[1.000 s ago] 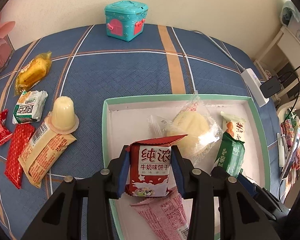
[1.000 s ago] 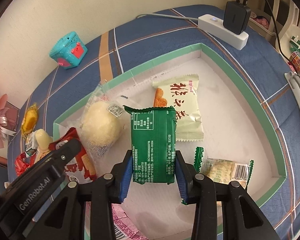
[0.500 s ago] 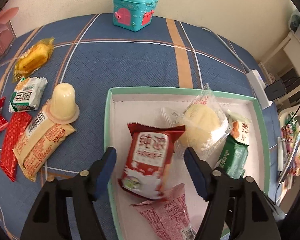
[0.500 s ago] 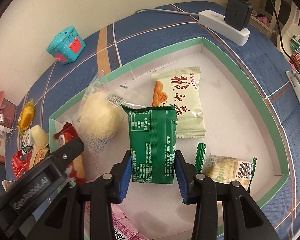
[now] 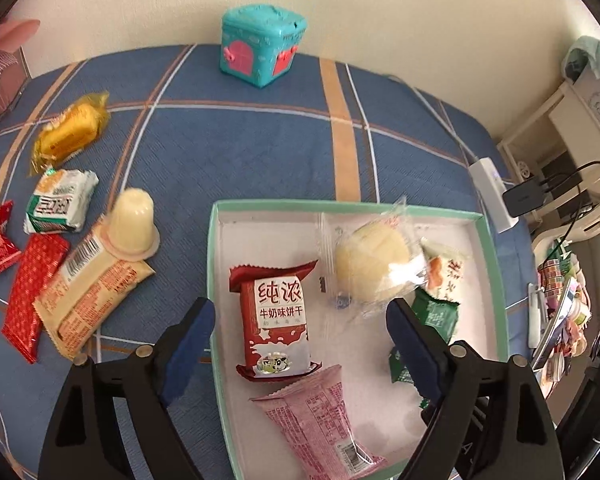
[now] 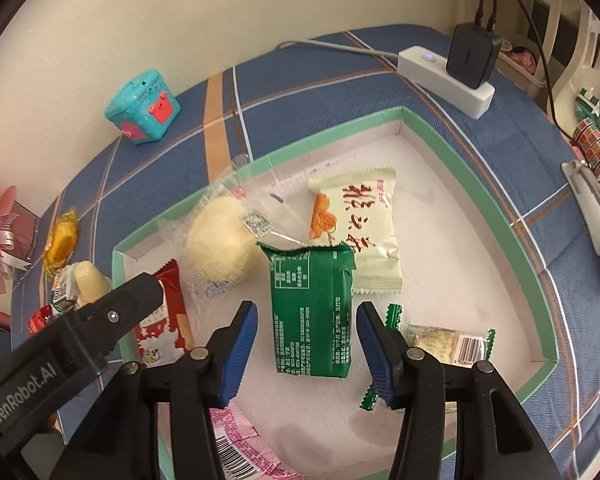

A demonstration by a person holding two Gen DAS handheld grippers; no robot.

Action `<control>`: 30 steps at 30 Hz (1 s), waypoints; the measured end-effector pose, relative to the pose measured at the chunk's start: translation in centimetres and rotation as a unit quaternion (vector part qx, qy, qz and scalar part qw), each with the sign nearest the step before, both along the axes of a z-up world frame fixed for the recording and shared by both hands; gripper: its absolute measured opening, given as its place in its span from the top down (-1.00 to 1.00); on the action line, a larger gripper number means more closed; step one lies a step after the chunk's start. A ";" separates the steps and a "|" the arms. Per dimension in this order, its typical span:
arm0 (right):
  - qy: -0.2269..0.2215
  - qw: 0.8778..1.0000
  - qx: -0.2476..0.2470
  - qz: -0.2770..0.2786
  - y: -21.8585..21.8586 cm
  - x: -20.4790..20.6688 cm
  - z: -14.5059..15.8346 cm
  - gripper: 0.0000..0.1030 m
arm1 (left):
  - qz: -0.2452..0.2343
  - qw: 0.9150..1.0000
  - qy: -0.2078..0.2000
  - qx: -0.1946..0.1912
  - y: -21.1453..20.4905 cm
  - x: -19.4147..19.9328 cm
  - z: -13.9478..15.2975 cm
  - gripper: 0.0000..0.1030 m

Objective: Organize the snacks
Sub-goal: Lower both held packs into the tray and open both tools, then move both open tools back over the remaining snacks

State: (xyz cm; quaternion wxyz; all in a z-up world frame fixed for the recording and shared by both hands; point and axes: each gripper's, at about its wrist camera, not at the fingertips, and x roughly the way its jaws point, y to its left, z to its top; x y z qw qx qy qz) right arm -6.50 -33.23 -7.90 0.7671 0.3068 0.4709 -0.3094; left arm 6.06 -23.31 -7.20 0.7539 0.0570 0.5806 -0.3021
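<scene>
I have both grippers over the green-rimmed tray at frame centre. My left gripper is opening, jaws clear of the red biscuit pack lying flat between them, long axis running up the frame. My right gripper is also opening; the green pack sits between its jaws, seemingly untouched, lengthwise up-frame. Both look light, crinkly and slippery, so I would pinch across the short sides, gently.
</scene>
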 end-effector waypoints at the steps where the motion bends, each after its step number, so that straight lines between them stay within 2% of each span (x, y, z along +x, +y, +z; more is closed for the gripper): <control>1: -0.002 1.000 -0.004 0.000 0.0 0.0 0.3 -0.08 | 0.002 1.000 -0.002 0.000 0.2 0.1 0.3 -0.71; 6: -0.015 1.000 -0.021 -0.004 0.0 -0.4 1.9 -0.08 | 0.019 0.999 -0.025 0.015 1.6 0.6 1.8 -0.76; 9: -0.022 0.999 -0.033 -0.009 -0.1 -0.8 2.7 -0.25 | 0.026 0.998 -0.043 0.038 2.3 0.8 2.0 -0.78; 11: -0.023 0.999 -0.038 -0.012 -0.2 -0.9 2.9 -0.29 | 0.028 0.997 -0.057 0.053 2.9 0.9 2.1 -0.78; 14: -0.029 0.999 -0.039 -0.018 -0.4 -1.0 2.9 -0.48 | 0.034 0.993 -0.080 0.078 3.3 1.0 2.0 -0.88; 22: -0.040 0.998 -0.039 -0.023 -0.5 -1.4 2.9 -0.93 | 0.044 0.987 -0.106 0.113 4.2 1.1 1.8 -0.90; 30: -0.042 0.998 -0.044 -0.019 -0.3 -1.4 2.9 -1.00 | 0.063 0.985 -0.105 0.118 6.2 1.8 2.1 -0.90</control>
